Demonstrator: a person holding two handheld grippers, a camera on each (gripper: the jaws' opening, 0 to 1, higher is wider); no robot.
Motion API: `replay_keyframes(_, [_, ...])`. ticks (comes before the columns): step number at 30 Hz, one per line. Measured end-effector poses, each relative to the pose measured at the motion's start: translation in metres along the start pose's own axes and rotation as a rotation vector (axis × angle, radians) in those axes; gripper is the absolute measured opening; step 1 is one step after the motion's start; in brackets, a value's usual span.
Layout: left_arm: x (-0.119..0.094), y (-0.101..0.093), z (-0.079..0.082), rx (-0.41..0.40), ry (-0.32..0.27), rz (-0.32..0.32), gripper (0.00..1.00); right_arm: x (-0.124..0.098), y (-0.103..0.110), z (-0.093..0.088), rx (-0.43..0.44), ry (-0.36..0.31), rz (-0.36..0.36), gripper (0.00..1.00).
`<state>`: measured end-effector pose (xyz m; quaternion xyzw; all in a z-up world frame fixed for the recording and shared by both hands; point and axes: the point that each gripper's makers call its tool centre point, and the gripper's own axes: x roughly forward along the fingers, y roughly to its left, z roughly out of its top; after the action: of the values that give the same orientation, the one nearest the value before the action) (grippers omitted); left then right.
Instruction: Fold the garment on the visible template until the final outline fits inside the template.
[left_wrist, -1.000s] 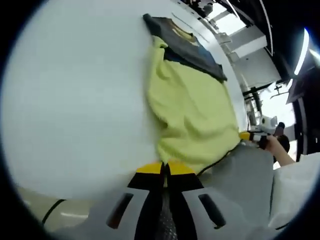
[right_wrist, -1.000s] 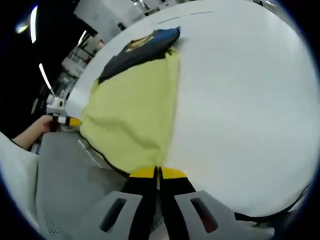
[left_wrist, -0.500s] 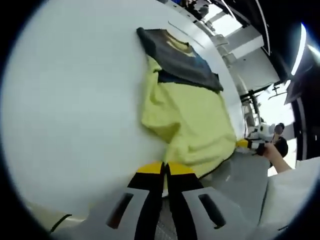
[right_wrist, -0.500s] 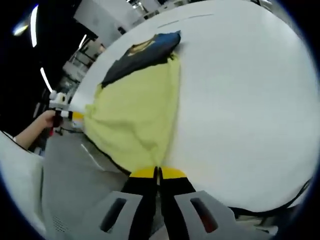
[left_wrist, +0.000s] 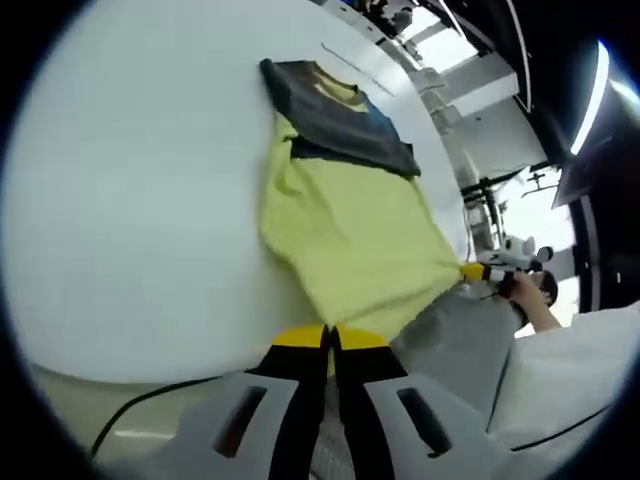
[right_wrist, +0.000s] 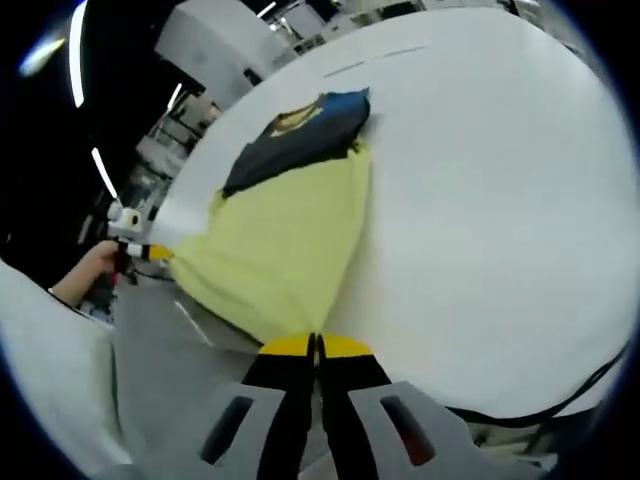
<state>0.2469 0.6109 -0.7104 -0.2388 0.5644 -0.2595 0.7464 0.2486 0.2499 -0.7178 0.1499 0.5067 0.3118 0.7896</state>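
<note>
Soft yellow garment (left_wrist: 350, 235) with dark collar band, pulled taut over smooth white tabletop (left_wrist: 130, 200). Left hand-held gripper (left_wrist: 331, 338) and right hand-held gripper (right_wrist: 315, 346) each clamp a hem corner.

Garment (left_wrist: 350, 235): soft matt cloth, yellow-green, lightly wrinkled ahead of the left gripper (left_wrist: 331, 338); its far end is a darker cloth panel (left_wrist: 340, 120) (navy to charcoal, equally matt). In the right gripper view the garment (right_wrist: 280, 250) hangs in smooth folds just beyond the right gripper (right_wrist: 316, 345). Table (left_wrist: 130, 200): smooth white surface, matt with a faint sheen. Gripper jaws: black and pale grey plastic, tips of smooth yellow plastic, slightly glossy. Sleeve (left_wrist: 580, 370) to the side: white matt cloth.
</note>
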Motion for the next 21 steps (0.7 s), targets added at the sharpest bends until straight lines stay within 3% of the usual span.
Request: replay_keyframes(21, [-0.013,0.004,-0.004,-0.011,0.031,0.009,0.0,-0.003,0.021,-0.014,-0.017,0.042,0.055,0.02])
